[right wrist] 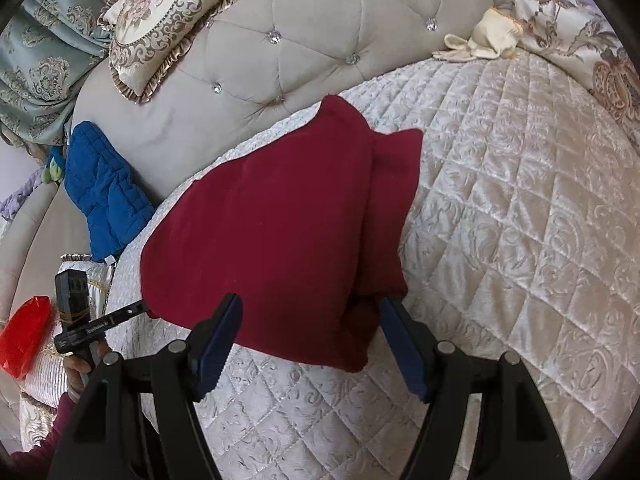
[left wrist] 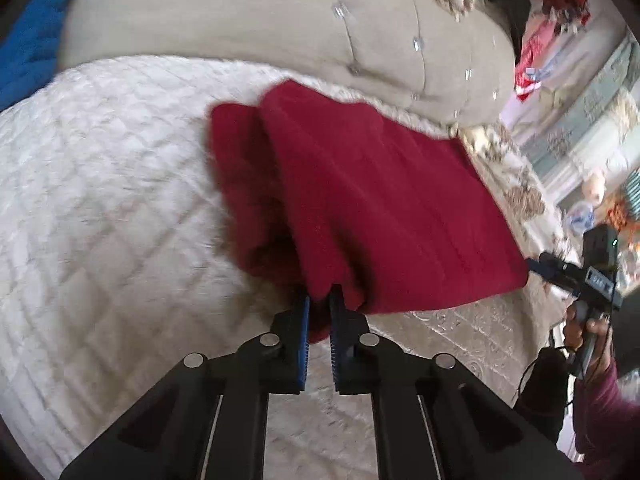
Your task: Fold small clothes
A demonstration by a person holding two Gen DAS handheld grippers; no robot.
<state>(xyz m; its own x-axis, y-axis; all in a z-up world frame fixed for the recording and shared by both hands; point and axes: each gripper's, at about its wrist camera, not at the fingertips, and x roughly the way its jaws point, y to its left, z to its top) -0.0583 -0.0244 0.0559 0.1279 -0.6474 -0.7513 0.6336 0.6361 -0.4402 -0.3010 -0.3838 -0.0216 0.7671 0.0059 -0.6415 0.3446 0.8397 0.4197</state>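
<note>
red cloth pinched at its corner

we see a dark red, soft knitted garment (right wrist: 280, 232) lying partly folded on the cream quilted bedspread (right wrist: 500, 208), close to the grey tufted headboard (right wrist: 280, 40). our left gripper (left wrist: 319, 304) is clenched on the near corner of the red garment, its blue pads (left wrist: 304, 320) pressing the fabric between them. our right gripper (right wrist: 310, 312) stands released, jaws wide apart, with the near edge of the garment lying between the fingers and no pad pressing on it. a blue quilted cushion (right wrist: 100, 192) sits by the headboard, apart from the garment.
</note>
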